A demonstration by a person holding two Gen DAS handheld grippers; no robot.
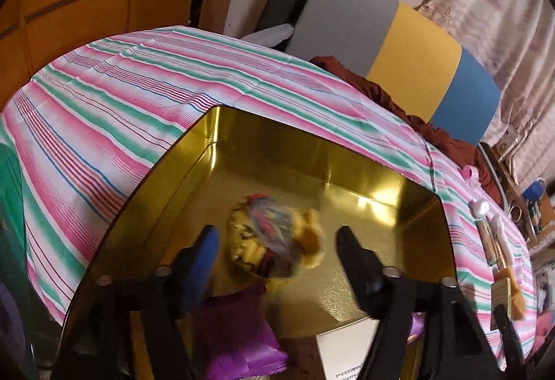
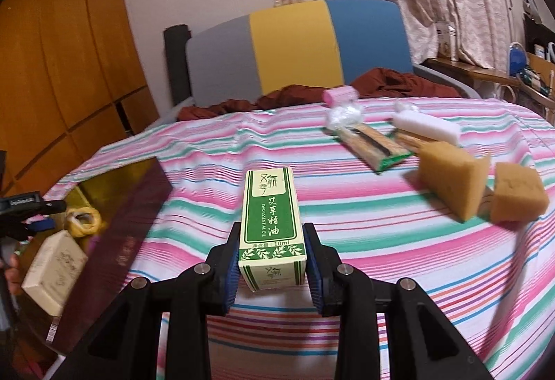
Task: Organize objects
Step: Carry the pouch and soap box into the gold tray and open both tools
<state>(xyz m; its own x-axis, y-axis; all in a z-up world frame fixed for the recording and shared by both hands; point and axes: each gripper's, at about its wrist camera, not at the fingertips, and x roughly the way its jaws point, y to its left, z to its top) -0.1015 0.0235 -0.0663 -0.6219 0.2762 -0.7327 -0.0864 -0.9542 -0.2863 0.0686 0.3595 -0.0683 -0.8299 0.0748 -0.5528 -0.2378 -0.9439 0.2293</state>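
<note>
Left gripper [image 1: 277, 241]: your jaws stand apart over the tin [image 1: 347, 168], nothing pressed between them.
Yellow bundle [image 1: 274, 238]: it sits blurred in the gap between your left fingers, inside the tin; the pads do not touch it.
Tin: gold inside, dark outside, on the striped cloth [image 1: 104, 109].
Purple packet [image 1: 236, 335]: in the tin, nearer you than the bundle.
White box [image 1: 347, 352]: in the tin too, just beside the packet.
Right gripper [image 2: 272, 262]: your pads are clamped on the oil box [image 2: 270, 224], green and cream, to the right of the tin and above the cloth.
Sponges [image 2: 451, 179]: two tan blocks on the cloth, well right of the tin.
Stick packs [image 2: 371, 144]: on the cloth past the sponges, farther from the tin.
Pink roll [image 2: 340, 95]: at the far cloth edge, well apart from the tin.
</note>
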